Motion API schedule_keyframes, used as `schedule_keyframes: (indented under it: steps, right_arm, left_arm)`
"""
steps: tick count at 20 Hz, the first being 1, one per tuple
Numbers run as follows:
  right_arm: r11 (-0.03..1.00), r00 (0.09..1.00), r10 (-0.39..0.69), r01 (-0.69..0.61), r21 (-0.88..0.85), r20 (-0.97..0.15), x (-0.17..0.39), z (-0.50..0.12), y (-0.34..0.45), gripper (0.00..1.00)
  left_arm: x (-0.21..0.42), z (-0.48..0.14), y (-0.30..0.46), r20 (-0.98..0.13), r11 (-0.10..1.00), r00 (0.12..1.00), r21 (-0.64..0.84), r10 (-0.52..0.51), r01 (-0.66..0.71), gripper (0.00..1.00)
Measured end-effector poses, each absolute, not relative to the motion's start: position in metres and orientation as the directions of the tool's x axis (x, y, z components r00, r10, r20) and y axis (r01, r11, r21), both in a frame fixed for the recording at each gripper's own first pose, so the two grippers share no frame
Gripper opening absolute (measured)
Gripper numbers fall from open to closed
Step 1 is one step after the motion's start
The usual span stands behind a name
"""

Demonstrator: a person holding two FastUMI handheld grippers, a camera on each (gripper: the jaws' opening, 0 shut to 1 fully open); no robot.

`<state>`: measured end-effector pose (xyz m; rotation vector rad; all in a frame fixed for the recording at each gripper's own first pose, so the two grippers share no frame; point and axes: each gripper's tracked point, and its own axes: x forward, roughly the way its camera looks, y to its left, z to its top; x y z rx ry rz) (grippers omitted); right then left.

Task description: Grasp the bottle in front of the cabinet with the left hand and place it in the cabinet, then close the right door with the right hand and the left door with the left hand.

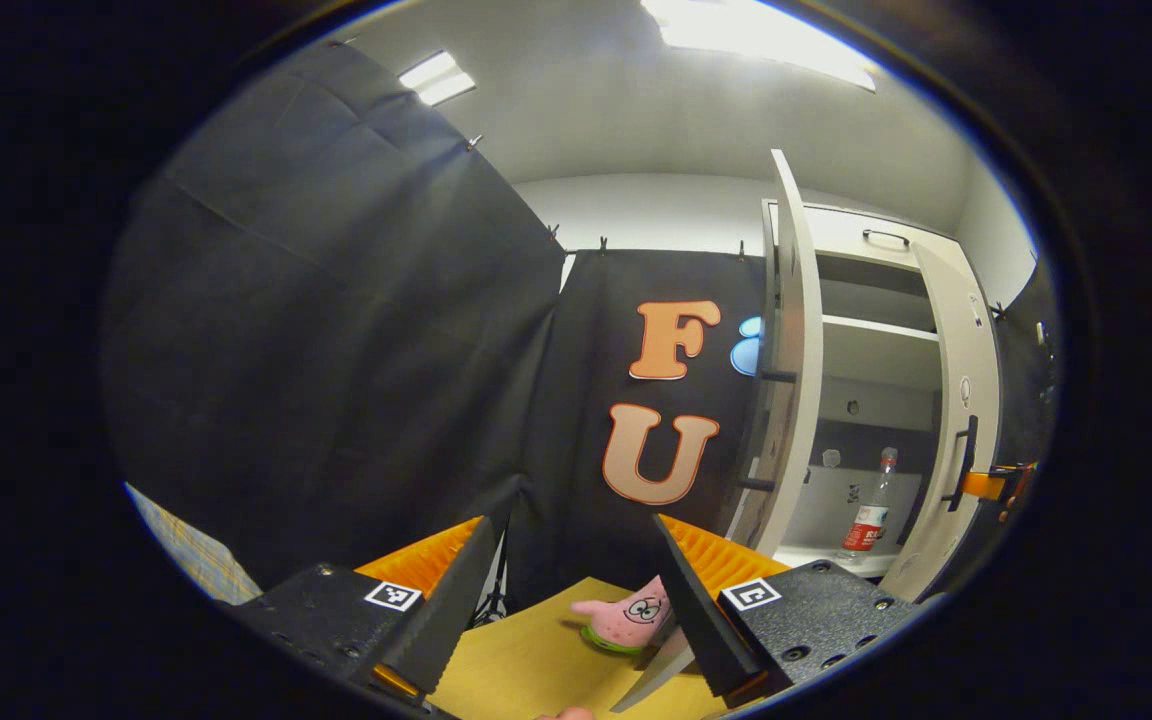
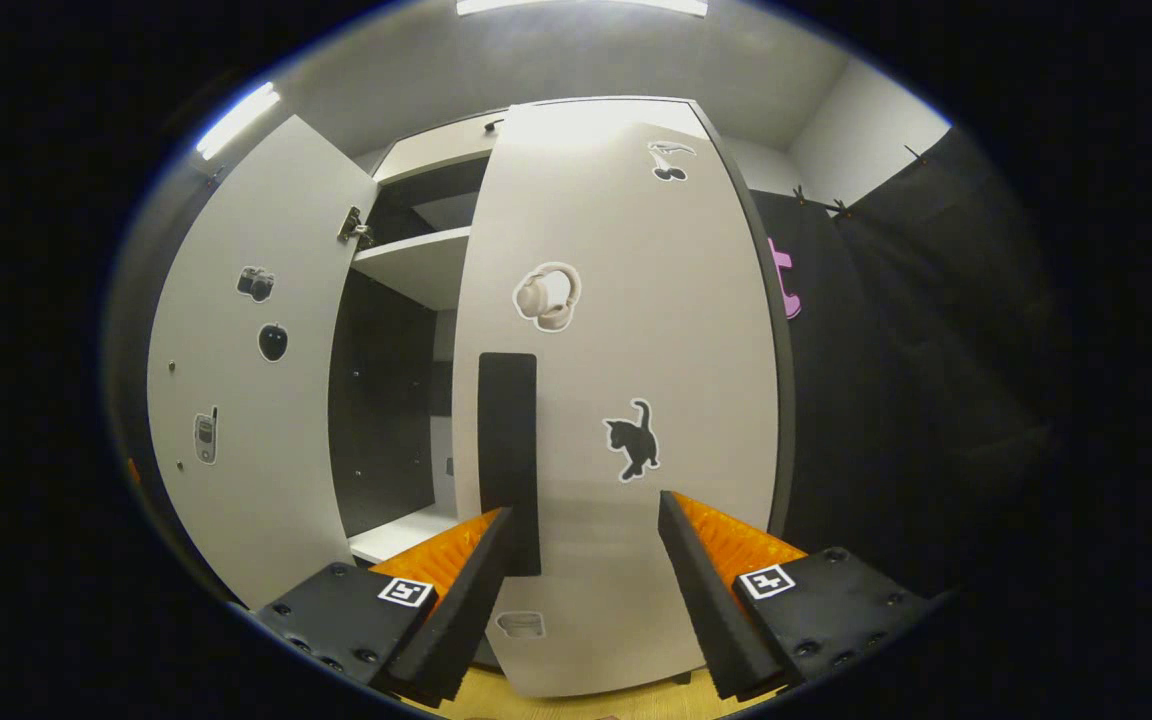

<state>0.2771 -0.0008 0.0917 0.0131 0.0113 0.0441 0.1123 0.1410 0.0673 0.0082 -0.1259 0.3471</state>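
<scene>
Your left gripper (image 1: 568, 600) stands wide apart and holds nothing; between its fingers you see only the wooden tabletop (image 1: 536, 665) and a pink star-shaped plush toy (image 1: 633, 620) lying just ahead, close to the right finger. Up and to the right of that gripper the cabinet (image 1: 866, 330) stands with its left door (image 1: 791, 350) swung out edge-on toward you. The bottle (image 1: 870, 505) is upright on the cabinet's lower shelf, well ahead and to the right of your left gripper, between the two doors. At the far right of the left gripper view, your other gripper shows at the right door's dark handle (image 1: 963, 462).

Your right gripper (image 2: 584, 590) is also wide and grips nothing. The right door (image 2: 626, 400) fills the space directly ahead of it, nearly closed. The dark handle sits just above the left finger; whether that finger touches it you cannot tell. The left door hangs open off to the left.
</scene>
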Motion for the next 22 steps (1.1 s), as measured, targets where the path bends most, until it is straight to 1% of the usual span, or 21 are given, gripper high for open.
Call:
schedule_keyframes:
  steps: [1, 2, 3, 4, 5, 10, 12, 13, 16, 17, 18, 21, 22]
  right_arm:
    - [0.999, 0.999, 0.040, -0.040, 0.021, -0.026, 0.269, 0.087, -0.004, 0.95]
    - [0.999, 0.999, 0.039, -0.038, 0.038, -0.035, 0.256, 0.084, -0.008, 0.95]
    - [0.997, 0.998, 0.043, -0.041, 0.058, -0.043, 0.245, 0.080, -0.011, 0.95]
    - [0.996, 0.998, 0.047, -0.043, 0.072, -0.051, 0.235, 0.075, -0.014, 0.95]
    - [0.996, 0.997, 0.048, -0.043, 0.082, -0.057, 0.226, 0.069, -0.017, 0.95]
    - [0.999, 0.998, -0.003, 0.006, 0.052, -0.058, 0.187, 0.050, -0.050, 0.95]
    - [0.998, 0.997, -0.005, 0.009, 0.055, -0.077, 0.174, 0.044, -0.058, 0.95]
    - [0.999, 0.997, -0.004, 0.009, 0.054, -0.083, 0.170, 0.042, -0.062, 0.95]
    - [0.999, 0.997, -0.021, 0.025, 0.040, -0.075, 0.162, 0.044, -0.079, 0.95]
    - [0.999, 0.997, -0.021, 0.024, 0.040, -0.075, 0.161, 0.044, -0.083, 0.95]
    - [0.999, 0.997, -0.022, 0.025, 0.043, -0.078, 0.159, 0.045, -0.087, 0.95]
    - [0.998, 0.997, -0.018, 0.023, 0.052, -0.080, 0.155, 0.045, -0.096, 0.95]
    - [0.999, 0.996, -0.020, 0.024, 0.048, -0.082, 0.153, 0.045, -0.100, 0.95]
  left_arm:
    - [0.123, 0.073, 0.139, 0.128, 0.950, 0.941, -0.026, 0.313, -0.312, 0.92]
    - [0.135, 0.078, 0.137, 0.123, 0.957, 0.949, -0.051, 0.290, -0.286, 0.94]
    - [0.148, 0.081, 0.134, 0.111, 0.963, 0.958, -0.071, 0.266, -0.259, 0.92]
    - [0.159, 0.084, 0.131, 0.103, 0.968, 0.964, -0.076, 0.245, -0.238, 0.92]
    - [0.170, 0.089, 0.129, 0.101, 0.972, 0.968, -0.067, 0.230, -0.224, 0.94]
    - [0.202, 0.103, 0.113, 0.145, 0.977, 0.968, 0.039, 0.202, -0.210, 0.94]
    - [0.205, 0.100, 0.113, 0.151, 0.973, 0.965, 0.052, 0.216, -0.226, 0.94]
    - [0.202, 0.104, 0.115, 0.169, 0.970, 0.960, 0.055, 0.225, -0.237, 0.91]
    - [0.204, 0.102, 0.109, 0.164, 0.970, 0.965, 0.096, 0.204, -0.222, 0.91]
    - [0.203, 0.103, 0.107, 0.165, 0.969, 0.967, 0.121, 0.193, -0.214, 0.87]
    - [0.201, 0.105, 0.103, 0.166, 0.967, 0.968, 0.144, 0.186, -0.211, 0.92]
    - [0.201, 0.105, 0.077, 0.167, 0.967, 0.972, 0.163, 0.167, -0.195, 0.91]
    - [0.201, 0.104, 0.068, 0.166, 0.971, 0.974, 0.155, 0.156, -0.182, 0.87]
